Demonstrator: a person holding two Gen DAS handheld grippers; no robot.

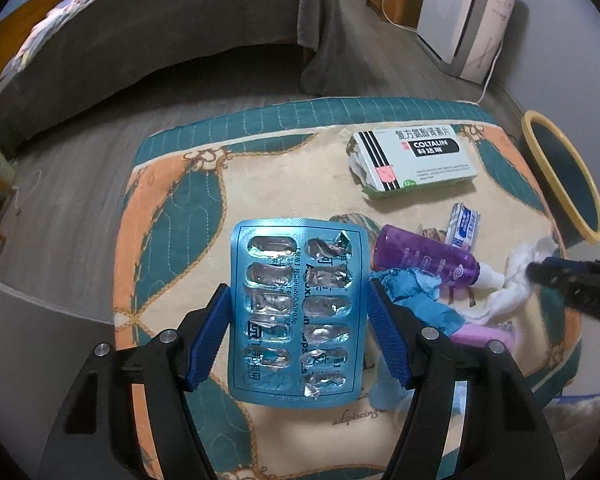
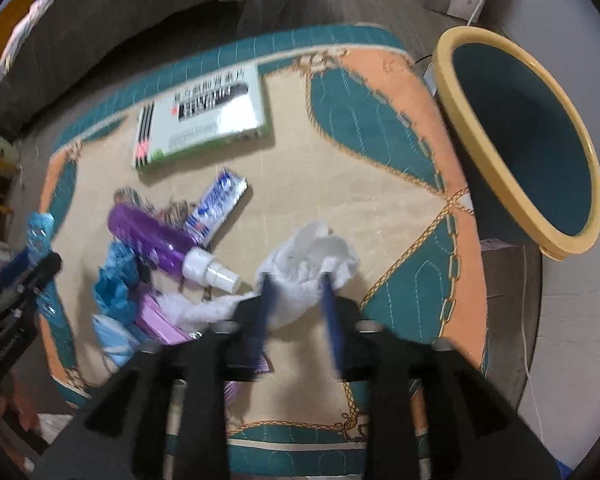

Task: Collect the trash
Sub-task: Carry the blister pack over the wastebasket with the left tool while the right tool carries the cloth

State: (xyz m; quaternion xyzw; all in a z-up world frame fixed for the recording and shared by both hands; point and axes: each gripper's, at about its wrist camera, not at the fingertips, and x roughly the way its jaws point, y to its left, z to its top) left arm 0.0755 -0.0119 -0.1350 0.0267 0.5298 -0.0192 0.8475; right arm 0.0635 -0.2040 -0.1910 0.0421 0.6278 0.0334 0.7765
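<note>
Blister (image 1: 298, 316), emptied, hangs clear of the table (image 1: 172, 216), pinched edge to edge by the left gripper (image 1: 298, 318). Bin (image 1: 564, 176) waits at two o'clock: carry level, release over its mouth. Right gripper (image 2: 298, 294) straddles the tissue (image 2: 312, 264), half spread, grip uncertain.

The left hand-held gripper (image 1: 298, 322) is a matte black plastic frame that forks into two broad angular arms, each with a triangular cut-out near its base. Two round silver screw heads sit on each arm. Each arm ends in a royal-blue finger pad (image 1: 208, 336) with a finely ribbed, textured face. The right hand-held gripper (image 2: 298, 284) is built the same way: black forked arms with cut-outs, silver screw heads and narrow dark-blue fingers (image 2: 332, 312), blurred in its own view. Seen from the side, its black body shows small holes.
</note>
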